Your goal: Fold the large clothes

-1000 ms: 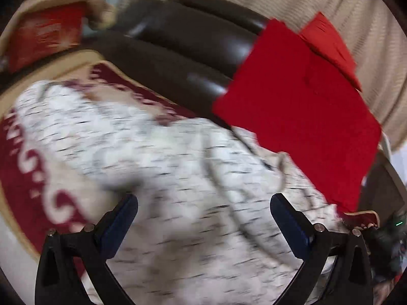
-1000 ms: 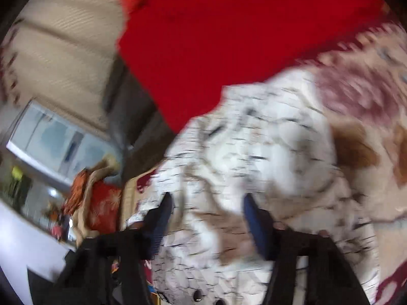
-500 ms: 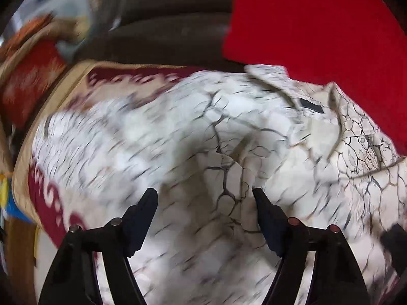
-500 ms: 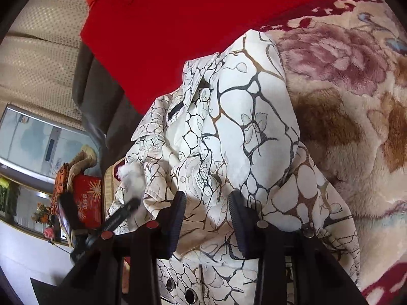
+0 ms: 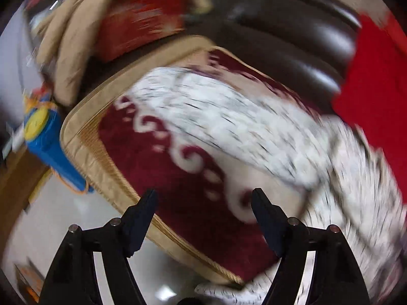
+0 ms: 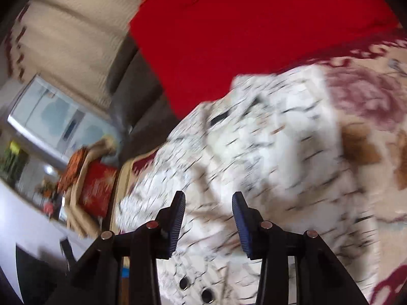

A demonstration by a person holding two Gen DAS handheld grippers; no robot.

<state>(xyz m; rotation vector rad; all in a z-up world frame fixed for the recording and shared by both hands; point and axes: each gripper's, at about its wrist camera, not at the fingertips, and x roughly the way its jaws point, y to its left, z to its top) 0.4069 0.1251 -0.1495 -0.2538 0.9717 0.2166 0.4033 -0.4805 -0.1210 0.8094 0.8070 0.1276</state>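
A white shirt with a dark crackle print (image 5: 244, 122) lies crumpled on a maroon and cream floral sofa cover (image 5: 183, 193). In the right wrist view the shirt (image 6: 267, 152) fills the middle, with dark buttons near the bottom. My left gripper (image 5: 204, 198) is open and empty, above the cover's front left corner, to the left of the shirt. My right gripper (image 6: 208, 200) is open and empty, just above the shirt's front. Both views are blurred by motion.
A red cloth (image 6: 241, 30) hangs over the dark leather sofa back (image 5: 292, 38). A red cushion (image 5: 142, 23) and beige throw lie at the sofa's far left. A blue and yellow item (image 5: 48, 147) sits by the sofa's edge above the pale floor (image 5: 63, 216).
My left gripper has swung left off the shirt toward the cover's corner. My right gripper has opened wider and pulled back a little over the shirt.
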